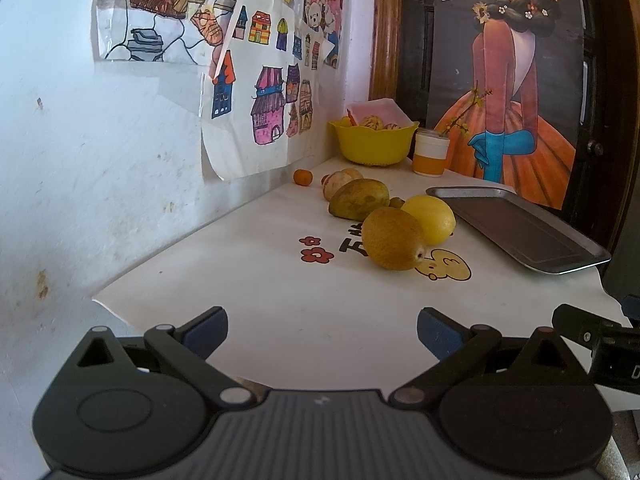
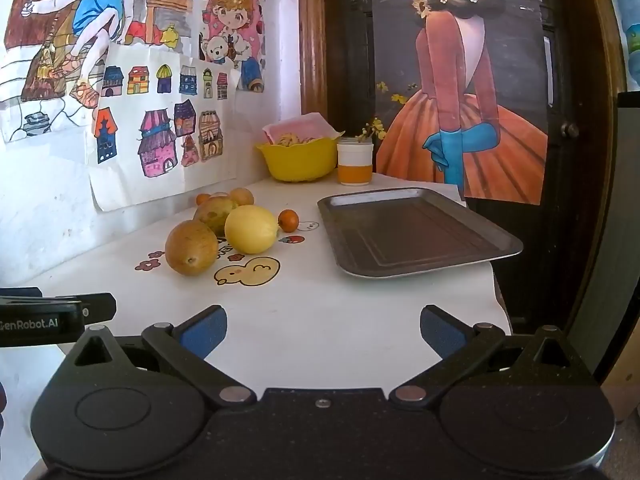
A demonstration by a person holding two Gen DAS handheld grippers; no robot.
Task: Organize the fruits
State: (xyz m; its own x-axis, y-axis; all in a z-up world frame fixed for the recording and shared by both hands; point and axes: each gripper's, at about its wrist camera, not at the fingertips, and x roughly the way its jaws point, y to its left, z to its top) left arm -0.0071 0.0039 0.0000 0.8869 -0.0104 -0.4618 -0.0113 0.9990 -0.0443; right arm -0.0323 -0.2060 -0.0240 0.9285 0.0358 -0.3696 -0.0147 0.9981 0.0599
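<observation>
Both tongs (image 1: 322,334) (image 2: 323,334) gape empty; fruits (image 2: 224,232) beside tray (image 2: 416,232).

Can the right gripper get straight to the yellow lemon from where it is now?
Probably yes: the right gripper is open, with bare tabletop up to the lemon.

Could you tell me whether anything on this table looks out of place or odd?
The metal tray sticks out past the table's edge on the right, so it looks precarious. The fruit, such as the lemon, lies loose on the table; nothing is spilled.
</observation>
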